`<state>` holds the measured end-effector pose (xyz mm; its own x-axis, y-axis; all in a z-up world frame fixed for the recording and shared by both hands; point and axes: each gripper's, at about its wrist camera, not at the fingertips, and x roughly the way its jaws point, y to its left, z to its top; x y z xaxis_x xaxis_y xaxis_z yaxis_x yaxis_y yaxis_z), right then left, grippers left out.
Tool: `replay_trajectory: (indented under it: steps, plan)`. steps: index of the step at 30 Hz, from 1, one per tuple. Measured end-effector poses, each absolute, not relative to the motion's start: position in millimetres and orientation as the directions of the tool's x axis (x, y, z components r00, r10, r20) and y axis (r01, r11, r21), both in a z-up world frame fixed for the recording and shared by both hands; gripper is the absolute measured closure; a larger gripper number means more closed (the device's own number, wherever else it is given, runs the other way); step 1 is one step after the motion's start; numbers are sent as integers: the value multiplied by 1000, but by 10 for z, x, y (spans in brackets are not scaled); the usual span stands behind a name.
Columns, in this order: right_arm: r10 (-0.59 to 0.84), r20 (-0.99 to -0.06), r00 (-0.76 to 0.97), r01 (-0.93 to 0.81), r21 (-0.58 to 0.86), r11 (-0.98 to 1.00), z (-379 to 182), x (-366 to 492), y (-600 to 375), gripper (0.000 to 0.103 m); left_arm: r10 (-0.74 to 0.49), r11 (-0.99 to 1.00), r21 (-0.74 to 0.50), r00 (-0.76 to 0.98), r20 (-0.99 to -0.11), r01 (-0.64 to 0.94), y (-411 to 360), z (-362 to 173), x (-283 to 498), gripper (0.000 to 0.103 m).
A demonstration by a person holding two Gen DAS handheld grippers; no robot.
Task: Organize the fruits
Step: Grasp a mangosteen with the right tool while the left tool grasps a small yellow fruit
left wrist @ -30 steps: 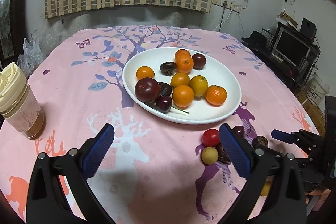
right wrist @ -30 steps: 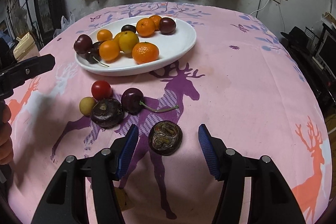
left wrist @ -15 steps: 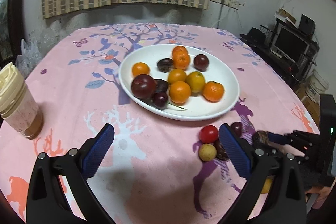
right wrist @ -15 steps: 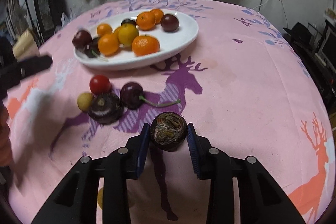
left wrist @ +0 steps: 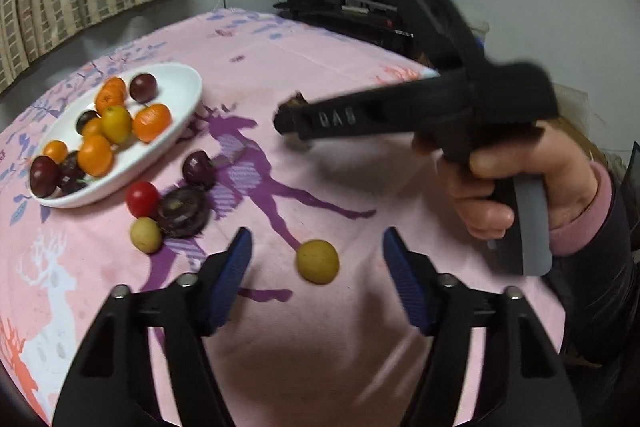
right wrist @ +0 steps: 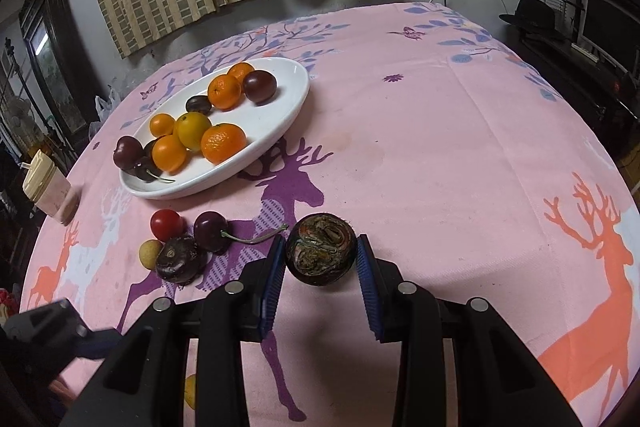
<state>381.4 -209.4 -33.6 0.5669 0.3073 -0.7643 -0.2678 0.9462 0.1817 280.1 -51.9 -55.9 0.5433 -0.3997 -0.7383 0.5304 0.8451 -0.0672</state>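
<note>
A white plate holds several oranges and dark plums; it also shows in the left wrist view. My right gripper is shut on a dark round fruit and holds it above the cloth. In the left wrist view the right gripper hangs over the table. My left gripper is open around a small yellow fruit on the cloth. A red cherry tomato, a dark cherry, another dark round fruit and a second yellow fruit lie beside the plate.
A pink tablecloth with deer prints covers the round table. A lidded cup stands at the left edge. A TV stand with a black hat is beyond the table on the right. Striped curtains hang behind.
My right gripper has lifted the dark fruit off the cloth. My left gripper has swung right and down, and now straddles the small yellow fruit.
</note>
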Motion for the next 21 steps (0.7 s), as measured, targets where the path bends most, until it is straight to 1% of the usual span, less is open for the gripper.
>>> replay_trajectory:
  steps: [5,7,9,12,13,14,18,21]
  plan:
    - [313,-764,565,-275,184,944,-321,3800,-2087,67,-382,854,-78,519,-765,514,-558,-665,2854,54]
    - [315,-761,567,-277,183,943,-311,3791,-2085,67,-381,853,-80,510,-771,517,-572,-687,2877,57]
    - [317,-760,567,-277,186,943,-308,3790,-2090,67,-379,849,-77,502,-777,522,-587,-708,2886,57]
    - [317,-760,567,-278,185,942,-305,3790,-2092,67,-375,840,-72,479,-794,538,-629,-762,2875,67]
    - [318,-760,567,-279,186,942,-301,3788,-2093,67,-369,839,-68,473,-800,539,-642,-783,2876,74]
    - [319,-759,568,-280,187,942,-301,3789,-2092,67,-365,841,-66,473,-802,537,-639,-793,2881,77]
    - [330,-753,569,-293,190,937,-293,3766,-2072,67,-372,845,-81,473,-799,528,-604,-785,2897,77]
    - [370,-726,580,-330,206,921,-248,3708,-2035,67,-367,861,-76,508,-779,504,-521,-698,2902,77]
